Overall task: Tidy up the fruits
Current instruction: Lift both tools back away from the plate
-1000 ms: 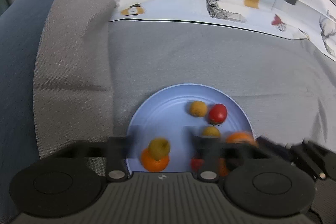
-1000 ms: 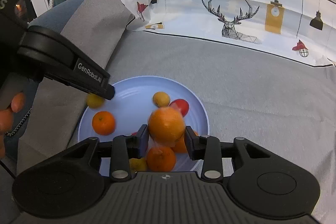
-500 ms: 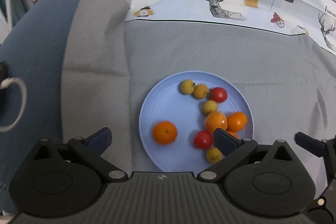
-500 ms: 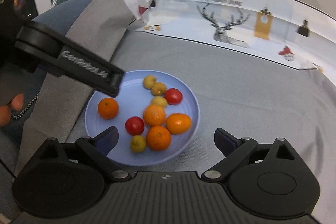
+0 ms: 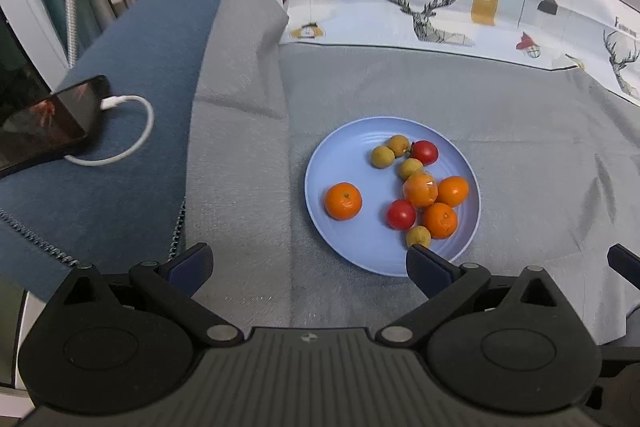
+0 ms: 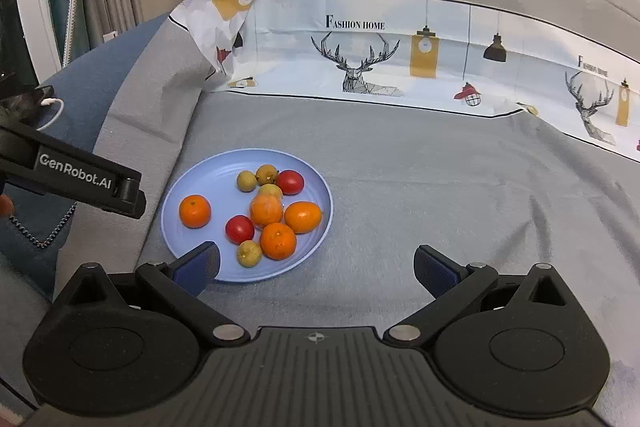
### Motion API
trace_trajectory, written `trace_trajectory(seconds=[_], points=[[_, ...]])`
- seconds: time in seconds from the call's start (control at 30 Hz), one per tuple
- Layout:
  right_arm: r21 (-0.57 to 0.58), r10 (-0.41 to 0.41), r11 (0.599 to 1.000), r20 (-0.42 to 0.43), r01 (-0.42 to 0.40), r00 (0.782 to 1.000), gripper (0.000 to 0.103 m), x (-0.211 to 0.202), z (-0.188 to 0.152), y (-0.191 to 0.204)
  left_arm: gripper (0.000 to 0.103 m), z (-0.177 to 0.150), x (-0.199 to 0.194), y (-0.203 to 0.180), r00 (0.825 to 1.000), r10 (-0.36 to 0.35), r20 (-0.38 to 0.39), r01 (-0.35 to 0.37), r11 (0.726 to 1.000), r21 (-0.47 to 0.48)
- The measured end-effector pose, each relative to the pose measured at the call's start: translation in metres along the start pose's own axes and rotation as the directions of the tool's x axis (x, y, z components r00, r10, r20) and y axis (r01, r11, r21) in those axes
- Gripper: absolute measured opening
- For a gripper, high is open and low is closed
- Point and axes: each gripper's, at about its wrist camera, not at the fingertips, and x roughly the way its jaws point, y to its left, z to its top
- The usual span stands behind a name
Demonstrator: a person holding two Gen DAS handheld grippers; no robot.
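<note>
I found a grey cloth-covered surface backed by a white deer-print sheet. The round pale-blue plate on it carried the oranges, red tomatoes and small yellow fruits. My left gripper stood wide open, empty. My right gripper, its jaws just opened, held nothing. Only the left view showed a black phone plugged into a white cable.

You have a grey cloth-covered surface carrying a blue plate of fruit, with a printed deer-pattern sheet lying along its far edge.
</note>
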Motion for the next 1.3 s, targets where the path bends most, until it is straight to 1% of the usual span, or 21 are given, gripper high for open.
trace_trajectory(seconds=[0.17,0.43,0.8,1.3], points=[[-0.015,-0.004,1.000,0.023,0.004,1.000,0.102,-0.014,-0.004,0.008,0.103,-0.010,-0.014,0.002,1.000,-0.013,0.017,0.013,1.000,-0.008],[-0.034,-0.003,0.999,0.050,0.005,0.999,0.102,-0.029,-0.008,0.015,0.103,-0.021,-0.025,0.002,0.999,-0.006,0.039,0.006,1.000,0.001],[-0.036,-0.005,0.999,0.072,0.008,0.997,0.102,-0.038,-0.010,0.016,0.103,-0.023,-0.028,0.002,0.999,-0.007,0.046,0.007,1.000,0.001],[-0.038,-0.005,0.999,0.074,0.008,0.997,0.102,-0.040,-0.011,0.016,0.103,-0.025,-0.027,0.001,0.999,0.001,0.046,-0.001,1.000,0.005]])
